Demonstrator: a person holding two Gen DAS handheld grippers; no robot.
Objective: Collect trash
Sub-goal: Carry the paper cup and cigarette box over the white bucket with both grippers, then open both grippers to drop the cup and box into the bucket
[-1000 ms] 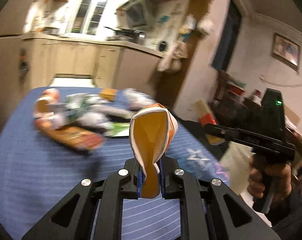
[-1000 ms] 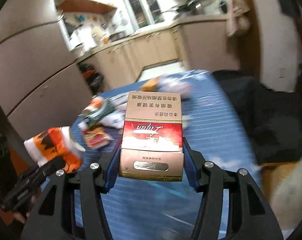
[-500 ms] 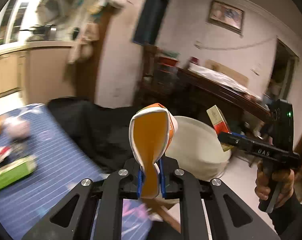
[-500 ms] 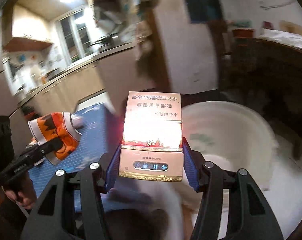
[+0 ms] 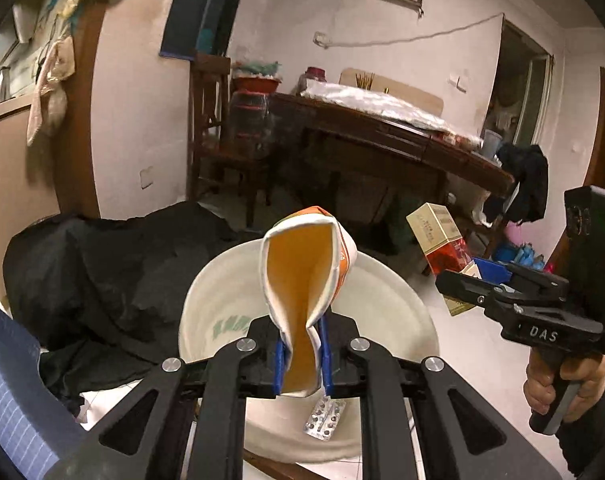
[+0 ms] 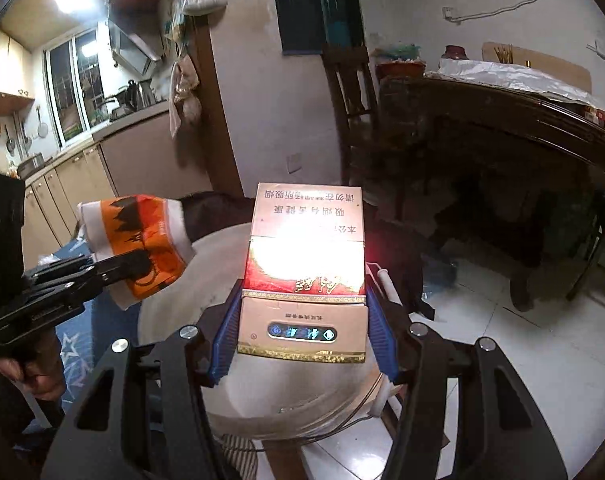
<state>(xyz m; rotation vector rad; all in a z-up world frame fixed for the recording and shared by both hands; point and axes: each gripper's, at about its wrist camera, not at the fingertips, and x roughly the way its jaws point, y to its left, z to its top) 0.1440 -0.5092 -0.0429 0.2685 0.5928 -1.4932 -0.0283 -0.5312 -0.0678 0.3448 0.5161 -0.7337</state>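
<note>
Change: a second earlier both tools faced the blue-clothed bench (image 5: 6, 392) and its litter; by this moment they had swung round to the white basin (image 5: 402, 304), which lay just ahead of and below both tips
Left tool (image 5: 301, 354): pressed nearly together, pinching the crushed orange paper cup (image 5: 302, 276) by its flattened lower end; cup stood up ahead of the tips, over the basin's near side
Right tool (image 6: 300, 330): spread partway, clamped on the sides of the cigarette box (image 6: 304, 264); box ahead of its tips, above the basin
Meaning: carry looked finished; probably only the release of both pieces remained
Already in basin: a foil blister pack (image 5: 325, 418), just under the left tool
Hidden: basin floor mostly behind tools and load; glare blanked the box's middle; bench litter out of view; dark heap (image 5: 114, 276) left of the basin unidentifiable
</note>
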